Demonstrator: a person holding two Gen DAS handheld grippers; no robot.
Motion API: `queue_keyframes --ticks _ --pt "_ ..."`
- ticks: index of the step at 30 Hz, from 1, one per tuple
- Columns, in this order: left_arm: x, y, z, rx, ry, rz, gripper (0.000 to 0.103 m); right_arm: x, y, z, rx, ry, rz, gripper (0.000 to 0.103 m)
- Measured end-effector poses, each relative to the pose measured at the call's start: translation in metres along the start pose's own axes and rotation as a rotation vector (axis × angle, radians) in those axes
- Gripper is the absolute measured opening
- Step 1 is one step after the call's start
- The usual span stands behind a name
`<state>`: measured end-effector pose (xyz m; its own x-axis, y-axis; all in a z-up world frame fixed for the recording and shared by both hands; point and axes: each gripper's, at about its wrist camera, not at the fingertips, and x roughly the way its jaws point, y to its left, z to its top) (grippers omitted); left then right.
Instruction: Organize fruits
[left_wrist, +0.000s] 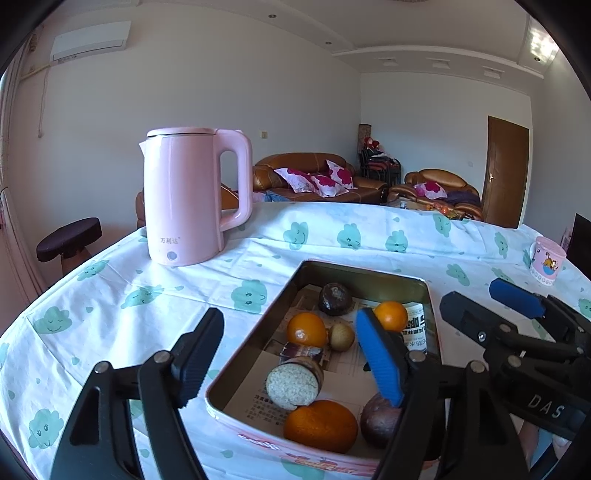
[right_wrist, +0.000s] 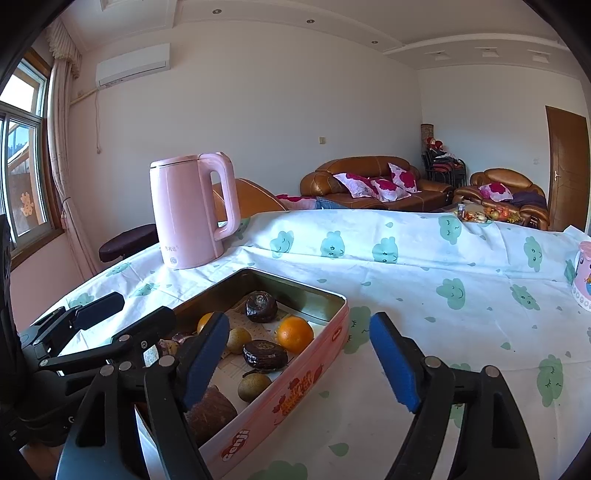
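A pink metal tin (left_wrist: 365, 271) (right_wrist: 295, 398) lined with paper holds the fruit. In it lie three oranges (left_wrist: 306, 328), two dark wrinkled fruits (left_wrist: 334, 299), a small brown-green fruit (left_wrist: 341, 336) and a cut purple-skinned piece (left_wrist: 295, 380). My left gripper (left_wrist: 290, 317) is open and straddles the tin's left wall, its blue pad inside above the fruit, holding nothing. My right gripper (right_wrist: 299, 321) is open across the tin's right wall, near an orange (right_wrist: 294, 334), also with nothing in it. Each gripper shows in the other's view: the right gripper (left_wrist: 480, 299) and the left gripper (right_wrist: 136, 314).
A pink electric kettle (left_wrist: 184, 199) (right_wrist: 188, 214) stands behind the tin to the left. A pink mug (left_wrist: 546, 262) (right_wrist: 583, 277) sits at the far right. The table wears a white cloth (right_wrist: 424, 280) with green clouds. A dark stool (left_wrist: 70, 236) stands beyond the left edge.
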<state>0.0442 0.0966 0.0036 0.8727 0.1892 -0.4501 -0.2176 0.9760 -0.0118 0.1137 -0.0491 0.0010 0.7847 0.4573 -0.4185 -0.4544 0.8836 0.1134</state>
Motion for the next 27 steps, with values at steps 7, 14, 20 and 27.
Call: queue_keyframes --ticks 7,14,20,27 --pt "0.0 0.0004 0.0 0.0 0.0 0.002 0.076 -0.0018 0.0005 -0.0005 -0.003 -0.002 -0.006 0.08" --pt "0.0 0.0007 0.0 0.001 -0.001 0.001 0.076 -0.003 0.0024 -0.0005 -0.012 -0.004 -0.01 0.08" --pt "0.0001 0.0012 0.0002 0.0 -0.001 0.0 0.076 -0.0029 0.0024 -0.0006 -0.013 -0.005 -0.01 0.08" --pt "-0.0005 0.0024 0.0005 0.0 -0.002 0.002 0.076 -0.0034 0.003 -0.0007 -0.015 -0.005 -0.011 0.081"
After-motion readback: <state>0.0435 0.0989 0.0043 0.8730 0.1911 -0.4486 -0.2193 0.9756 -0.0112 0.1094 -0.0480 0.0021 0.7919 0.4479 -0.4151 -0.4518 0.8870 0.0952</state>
